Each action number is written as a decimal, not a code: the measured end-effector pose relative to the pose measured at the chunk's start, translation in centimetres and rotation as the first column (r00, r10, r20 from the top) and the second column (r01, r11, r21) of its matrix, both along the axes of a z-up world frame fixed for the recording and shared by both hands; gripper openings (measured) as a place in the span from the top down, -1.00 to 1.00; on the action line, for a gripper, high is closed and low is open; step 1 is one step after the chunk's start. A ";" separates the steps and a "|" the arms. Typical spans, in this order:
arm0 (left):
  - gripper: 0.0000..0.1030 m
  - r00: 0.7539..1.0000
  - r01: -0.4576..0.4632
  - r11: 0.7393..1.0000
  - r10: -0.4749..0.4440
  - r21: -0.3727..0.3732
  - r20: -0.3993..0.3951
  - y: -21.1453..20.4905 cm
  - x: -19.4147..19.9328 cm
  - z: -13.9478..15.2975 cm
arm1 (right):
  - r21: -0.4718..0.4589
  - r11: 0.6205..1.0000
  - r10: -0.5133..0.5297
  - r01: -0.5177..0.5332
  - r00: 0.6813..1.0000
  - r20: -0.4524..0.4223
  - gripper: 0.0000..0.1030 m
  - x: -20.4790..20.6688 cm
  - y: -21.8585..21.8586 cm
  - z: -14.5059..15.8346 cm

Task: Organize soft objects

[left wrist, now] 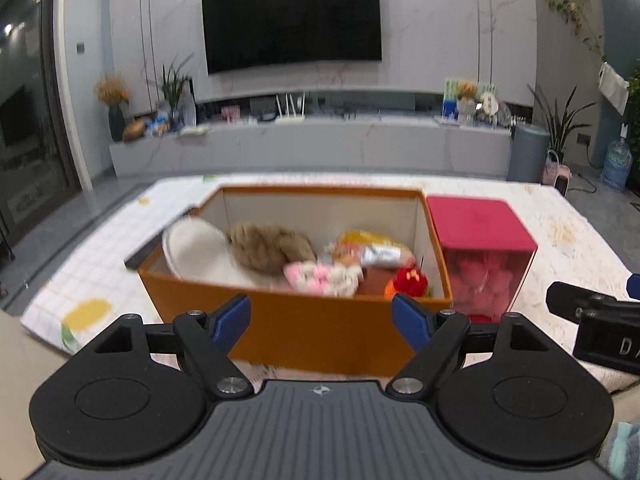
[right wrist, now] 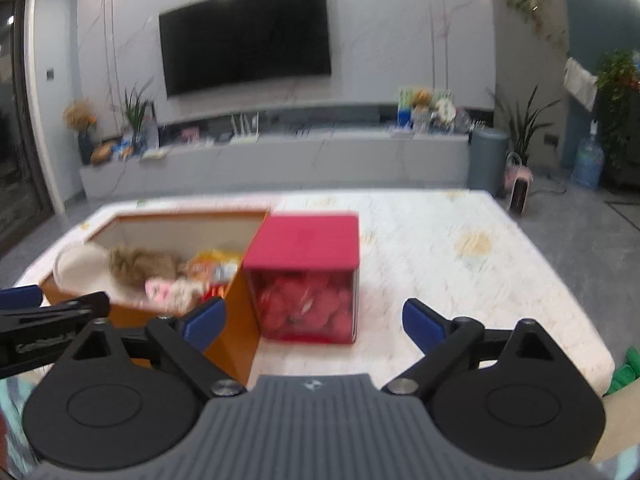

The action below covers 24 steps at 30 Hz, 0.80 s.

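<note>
2 boxes (left wrist: 304, 332) (left wrist: 480, 236), 2 grippers (left wrist: 322, 320) (right wrist: 314, 322)

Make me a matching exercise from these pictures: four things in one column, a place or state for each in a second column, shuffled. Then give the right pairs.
Things:
1. brown plush toy
2. red box
3. right gripper
4. television

Places or states:
A. mounted on the far wall
B. lying inside the orange box
C. open, with nothing between its fingers
D. standing on the table right beside the orange box

Pairs: 1-B, 2-D, 3-C, 4-A
</note>
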<state>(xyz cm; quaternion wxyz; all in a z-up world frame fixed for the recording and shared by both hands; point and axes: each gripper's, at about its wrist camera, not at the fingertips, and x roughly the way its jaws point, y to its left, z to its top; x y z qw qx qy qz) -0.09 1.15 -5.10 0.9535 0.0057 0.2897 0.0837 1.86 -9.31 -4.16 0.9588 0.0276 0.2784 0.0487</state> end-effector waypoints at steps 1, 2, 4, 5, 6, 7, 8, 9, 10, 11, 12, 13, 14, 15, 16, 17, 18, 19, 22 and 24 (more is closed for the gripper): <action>-0.82 1.000 0.004 1.000 -0.004 -0.008 -0.010 0.0 0.1 -0.2 | -0.011 1.000 0.000 0.000 1.000 -0.009 -0.81 0.1 0.1 -0.3; -0.82 1.000 0.009 1.000 -0.009 -0.010 -0.016 -0.2 0.1 -0.5 | -0.016 1.000 -0.001 0.001 1.000 -0.013 -0.81 0.2 0.1 -0.5; -0.82 0.999 0.012 1.000 -0.012 0.000 -0.032 -0.2 0.1 -0.9 | -0.018 1.000 -0.002 0.001 1.000 -0.020 -0.81 0.3 0.2 -0.8; -0.82 0.999 0.013 1.000 -0.013 0.005 -0.039 -0.3 0.1 -1.2 | -0.021 1.000 -0.004 0.003 1.000 -0.024 -0.81 0.4 0.3 -1.1; -0.82 0.999 0.012 1.000 -0.012 0.009 -0.046 -0.3 -0.1 -1.5 | -0.023 1.000 -0.006 0.006 1.000 -0.028 -0.81 0.4 0.3 -1.2; -0.82 0.999 0.010 1.000 -0.009 0.009 -0.052 -0.2 -0.1 -1.5 | -0.025 1.000 -0.008 0.007 0.999 -0.033 -0.81 0.5 0.3 -1.4; -0.82 0.998 0.009 1.000 -0.009 0.007 -0.057 -0.3 0.0 -1.7 | -0.026 1.000 -0.009 0.008 0.999 -0.039 -0.81 0.4 0.4 -1.6; -0.82 0.998 0.009 1.000 -0.009 0.003 -0.061 -0.3 0.1 -1.8 | -0.026 1.000 -0.012 0.010 0.999 -0.044 -0.81 0.4 0.4 -1.8; -0.82 0.998 0.008 1.000 -0.008 -0.001 -0.063 -0.3 0.0 -1.8 | -0.026 1.000 -0.013 0.012 0.999 -0.048 -0.81 0.4 0.5 -1.9; -0.82 0.998 0.009 1.000 -0.009 -0.002 -0.064 -0.2 -0.1 -1.8 | -0.027 1.000 -0.013 0.012 0.999 -0.050 -0.81 0.3 0.5 -1.9; -0.82 0.998 0.010 1.000 -0.010 -0.001 -0.065 -0.2 0.0 -1.9 | -0.029 0.999 -0.013 0.012 0.999 -0.053 -0.81 0.3 0.6 -2.0; -0.82 0.998 0.012 1.000 -0.012 0.001 -0.065 -0.2 0.1 -1.9 | -0.032 0.999 -0.013 0.012 0.998 -0.055 -0.81 0.3 0.6 -2.0; -0.82 0.998 0.015 1.000 -0.015 0.002 -0.067 -0.2 0.1 -1.9 | -0.034 0.999 -0.012 0.010 0.998 -0.056 -0.81 0.4 0.7 -2.0; -0.82 0.998 0.014 1.000 -0.014 0.001 -0.068 -0.2 0.1 -1.8 | -0.035 0.999 -0.010 0.008 0.998 -0.055 -0.81 0.4 0.7 -2.0; -0.82 0.998 0.011 1.000 -0.011 0.000 -0.069 -0.1 0.1 -1.8 | -0.036 0.999 -0.008 0.006 0.998 -0.055 -0.81 0.4 0.8 -2.0; -0.82 0.998 0.010 1.000 -0.010 -0.001 -0.069 0.0 0.1 -1.7 | -0.037 0.999 -0.007 0.005 0.999 -0.053 -0.81 0.4 0.8 -2.0; -0.82 0.997 0.009 1.000 -0.010 -0.004 -0.070 0.0 0.2 -1.7 | -0.038 0.999 -0.006 0.004 0.999 -0.050 -0.82 0.3 0.9 -1.9; -0.82 0.997 0.009 1.000 -0.009 -0.006 -0.071 0.1 0.2 -1.7 | -0.039 0.999 -0.005 0.003 0.999 -0.048 -0.82 0.3 1.0 -1.9; -0.82 0.997 0.009 1.000 -0.010 -0.005 -0.072 0.1 0.2 -1.7 | -0.042 0.999 -0.004 0.002 0.999 -0.044 -0.82 0.2 1.0 -1.8; -0.82 0.997 0.007 1.000 -0.007 -0.004 -0.074 0.1 0.3 -1.7 | -0.043 0.999 -0.004 0.002 0.999 -0.042 -0.82 0.1 1.0 -1.7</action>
